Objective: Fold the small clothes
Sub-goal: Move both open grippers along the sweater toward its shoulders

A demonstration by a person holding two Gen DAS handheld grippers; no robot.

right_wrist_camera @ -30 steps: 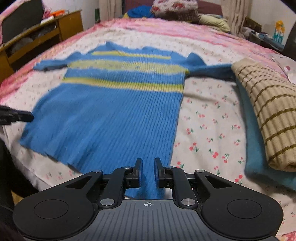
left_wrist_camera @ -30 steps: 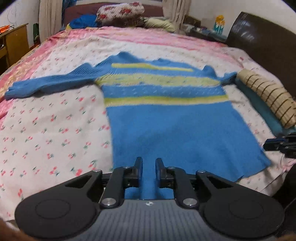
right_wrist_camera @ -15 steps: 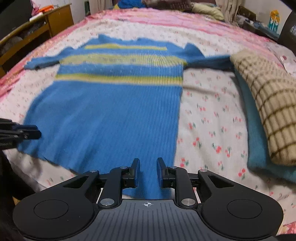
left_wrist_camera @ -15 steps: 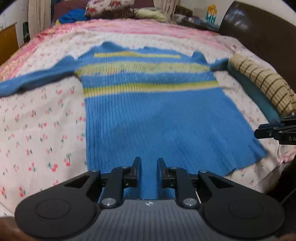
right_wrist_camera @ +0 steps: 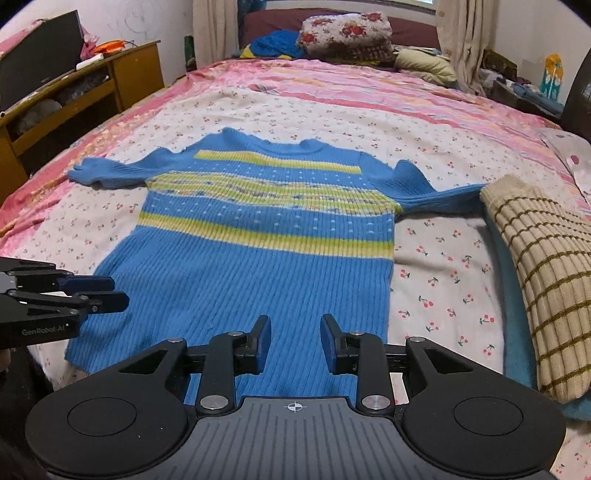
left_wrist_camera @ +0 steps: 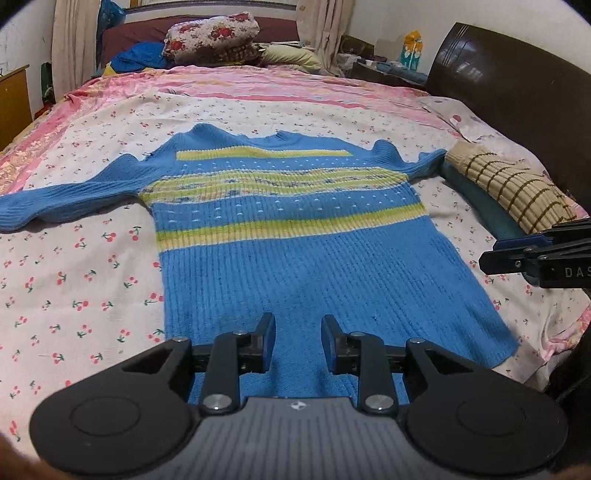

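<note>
A blue knit sweater (left_wrist_camera: 295, 254) with yellow stripes lies flat on the flowered bedspread (left_wrist_camera: 74, 280), both sleeves spread out; it also shows in the right wrist view (right_wrist_camera: 258, 258). My left gripper (left_wrist_camera: 298, 343) is open and empty, just above the sweater's bottom hem near its left side. My right gripper (right_wrist_camera: 294, 343) is open and empty above the hem near its right side. Each gripper shows from the side in the other view: the right gripper (left_wrist_camera: 495, 254), the left gripper (right_wrist_camera: 114, 291).
A folded beige striped garment (right_wrist_camera: 539, 266) lies on a teal cloth (right_wrist_camera: 517, 332) right of the sweater, touching its right sleeve. Pillows (right_wrist_camera: 343, 33) are piled at the far end. A wooden desk (right_wrist_camera: 81, 88) stands left, a dark headboard (left_wrist_camera: 509, 92) right.
Both grippers have opened wider, from a narrow gap to a clear gap. Both views have risen and steadied over the sweater's hem.
</note>
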